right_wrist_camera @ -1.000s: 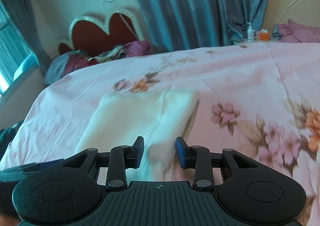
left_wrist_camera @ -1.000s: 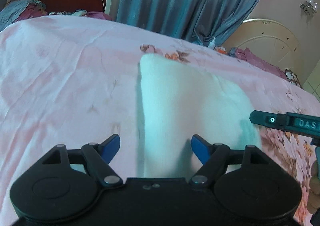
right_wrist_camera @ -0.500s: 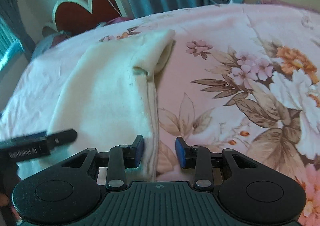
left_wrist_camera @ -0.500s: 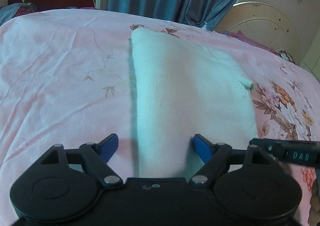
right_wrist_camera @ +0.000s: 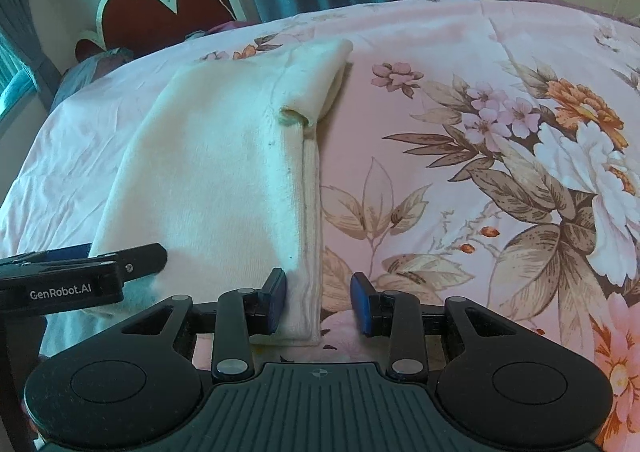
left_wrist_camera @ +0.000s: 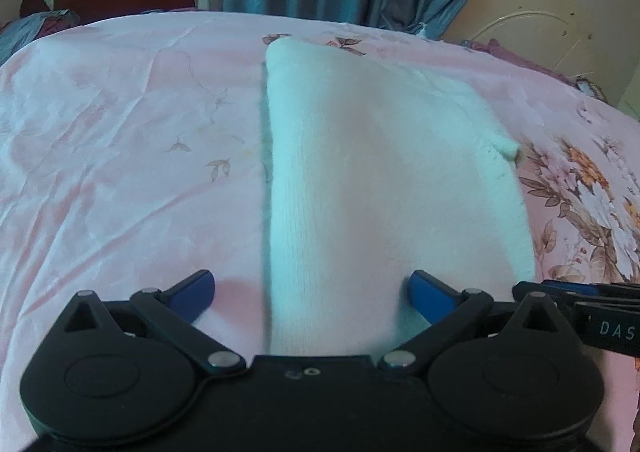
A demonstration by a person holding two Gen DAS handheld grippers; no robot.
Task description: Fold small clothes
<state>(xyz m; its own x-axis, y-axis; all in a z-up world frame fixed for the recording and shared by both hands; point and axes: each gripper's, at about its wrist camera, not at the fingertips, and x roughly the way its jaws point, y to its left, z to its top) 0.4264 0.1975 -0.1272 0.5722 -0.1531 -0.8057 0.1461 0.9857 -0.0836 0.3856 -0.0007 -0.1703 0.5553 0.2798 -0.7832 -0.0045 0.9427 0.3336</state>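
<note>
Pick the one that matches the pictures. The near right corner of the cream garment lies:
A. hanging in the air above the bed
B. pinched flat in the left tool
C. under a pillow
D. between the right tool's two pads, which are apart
D: in the right wrist view the garment corner lies flat on the bed between the spread pads of the right tool.

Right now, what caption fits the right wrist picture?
Right gripper, fingers apart, straddling the near edge of a cream knit garment on a floral bedspread.
</note>
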